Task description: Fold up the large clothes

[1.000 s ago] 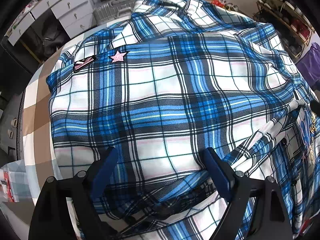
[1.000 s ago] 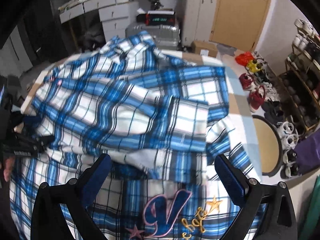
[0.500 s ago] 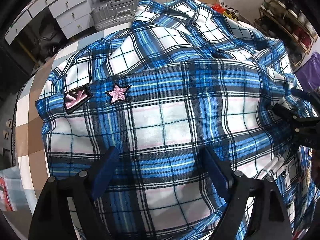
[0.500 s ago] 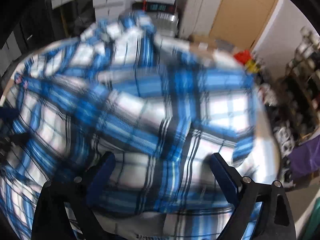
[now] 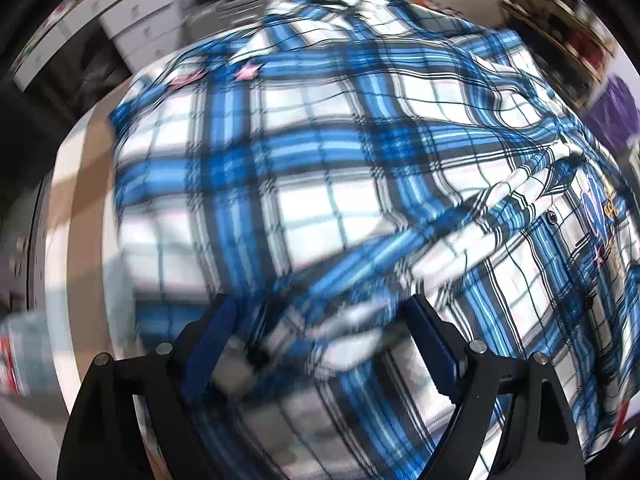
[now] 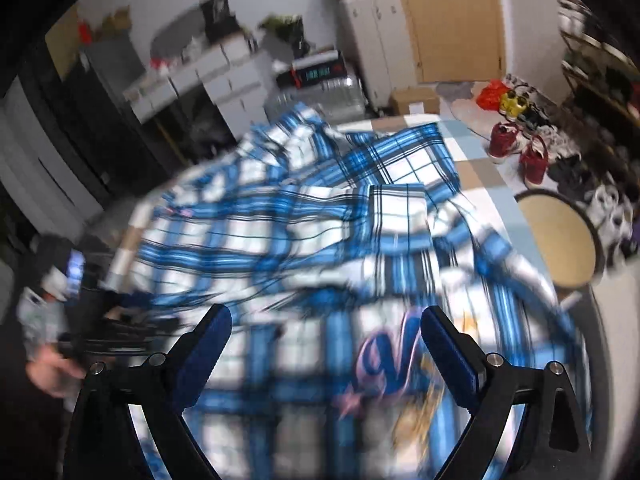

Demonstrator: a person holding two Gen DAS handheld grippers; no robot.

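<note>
A large blue, white and black plaid shirt (image 5: 320, 160) lies spread over the checked table (image 5: 84, 200), with pink star and badge patches (image 5: 248, 72) at its far left. My left gripper (image 5: 320, 308) points steeply down over a blurred, bunched fold near the shirt's near edge, jaws wide, pads not pressing the cloth. My right gripper (image 6: 325, 314) hovers open above the shirt (image 6: 320, 220), over the embroidered "V" (image 6: 384, 360). At the left of the right wrist view the left gripper (image 6: 108, 320) is in a person's hand (image 6: 48, 372). Both views are motion-blurred.
Beyond the table (image 6: 472, 160) stand white drawer units (image 6: 224, 80), a silver suitcase (image 6: 320, 96) and a cardboard box (image 6: 414, 100). Shoes (image 6: 516, 144) crowd the floor at the right, beside a round stool (image 6: 560, 236) close to the table's right edge.
My left gripper slid back toward the shirt's near edge, so the patches now sit farther off. My right gripper drew back and rose, rolling; the "V" embroidery is in view again.
</note>
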